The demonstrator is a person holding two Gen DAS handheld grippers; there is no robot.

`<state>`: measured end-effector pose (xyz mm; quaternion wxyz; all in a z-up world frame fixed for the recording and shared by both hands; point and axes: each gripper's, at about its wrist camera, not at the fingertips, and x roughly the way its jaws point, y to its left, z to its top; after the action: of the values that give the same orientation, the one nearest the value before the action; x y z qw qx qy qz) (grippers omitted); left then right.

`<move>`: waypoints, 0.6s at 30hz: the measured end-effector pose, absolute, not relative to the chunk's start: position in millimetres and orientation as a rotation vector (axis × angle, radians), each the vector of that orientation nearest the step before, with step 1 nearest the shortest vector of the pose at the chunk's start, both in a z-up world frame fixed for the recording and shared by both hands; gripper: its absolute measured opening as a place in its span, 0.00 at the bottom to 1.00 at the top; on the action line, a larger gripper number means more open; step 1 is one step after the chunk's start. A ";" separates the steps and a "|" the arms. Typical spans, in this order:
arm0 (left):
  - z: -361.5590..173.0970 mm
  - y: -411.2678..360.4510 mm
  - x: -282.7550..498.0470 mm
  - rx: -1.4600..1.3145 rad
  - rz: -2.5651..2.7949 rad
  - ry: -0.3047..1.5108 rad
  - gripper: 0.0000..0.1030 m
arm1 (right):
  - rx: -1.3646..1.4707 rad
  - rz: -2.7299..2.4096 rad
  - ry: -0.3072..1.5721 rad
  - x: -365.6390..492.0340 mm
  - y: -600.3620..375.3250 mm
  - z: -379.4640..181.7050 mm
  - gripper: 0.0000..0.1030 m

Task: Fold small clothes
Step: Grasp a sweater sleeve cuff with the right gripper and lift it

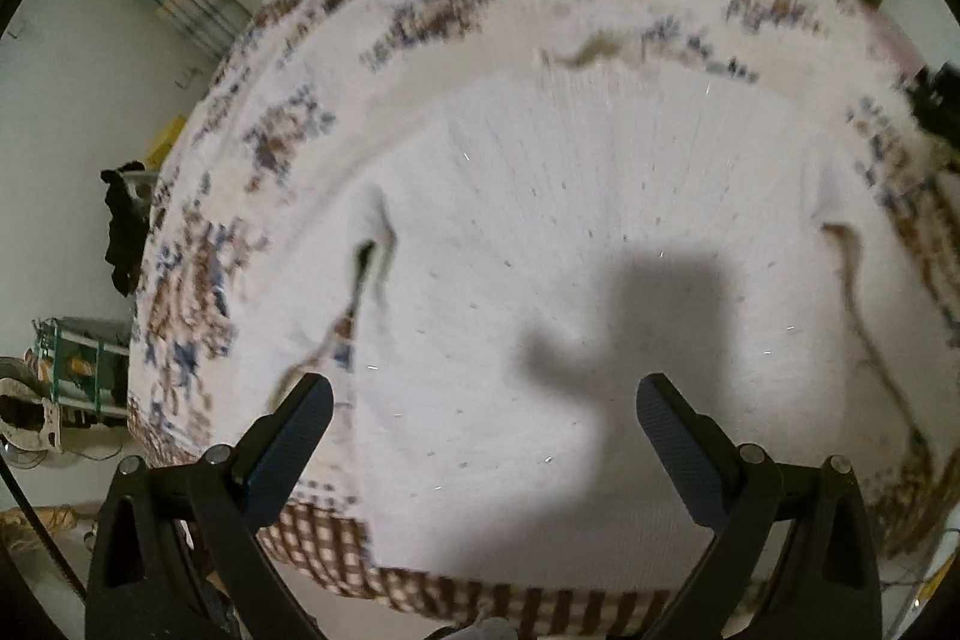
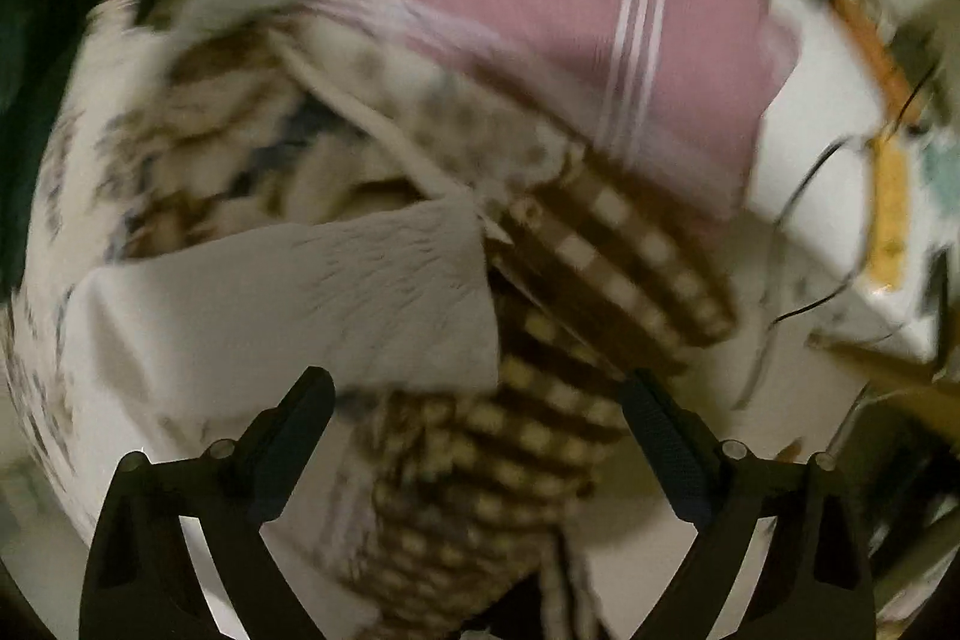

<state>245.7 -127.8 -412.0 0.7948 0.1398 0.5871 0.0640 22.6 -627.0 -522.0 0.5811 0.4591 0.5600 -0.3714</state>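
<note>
Flat white knitted cloth (image 1: pixel 540 280) right under left tongs (image 1: pixel 483 415); both left and right tongs (image 2: pixel 480 412) wide open, empty.

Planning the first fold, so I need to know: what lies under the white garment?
The white garment lies spread on a floral tablecloth with a brown checked border, which shows all round it. Whatever is beneath the garment's middle is covered and cannot be seen.
</note>
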 end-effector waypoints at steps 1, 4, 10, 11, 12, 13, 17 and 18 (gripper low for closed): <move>-426.3 -131.3 249.9 0.310 0.144 1.280 1.00 | 1.102 -0.873 1.309 24.2 -634.6 -542.9 0.94; -464.1 -139.7 260.5 0.328 0.153 1.326 1.00 | 1.163 -0.868 1.286 29.4 -650.3 -582.3 0.90; -504.8 -158.4 283.0 0.343 0.132 1.343 1.00 | 1.244 -0.782 1.125 40.2 -667.7 -586.3 0.09; -508.3 -159.1 286.2 0.340 0.131 1.343 1.00 | 1.205 -0.788 1.110 43.5 -668.7 -574.7 0.09; -511.1 -159.7 289.1 0.331 0.128 1.344 1.00 | 1.165 -0.787 1.095 47.8 -672.7 -561.4 0.08; -513.7 -160.4 293.0 0.318 0.123 1.345 1.00 | 1.141 -0.785 1.078 52.5 -677.4 -547.9 0.08; -518.0 -160.5 304.2 0.274 0.111 1.337 1.00 | 1.015 -0.824 0.992 67.7 -714.5 -486.0 0.08; -519.1 -158.7 307.5 0.260 0.108 1.336 1.00 | 0.990 -0.833 0.979 69.8 -720.3 -470.4 0.08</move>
<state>307.5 -158.7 -519.1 0.7759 0.1200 0.6173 0.0501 69.8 -720.3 -470.4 0.6885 0.4426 0.4375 -0.3724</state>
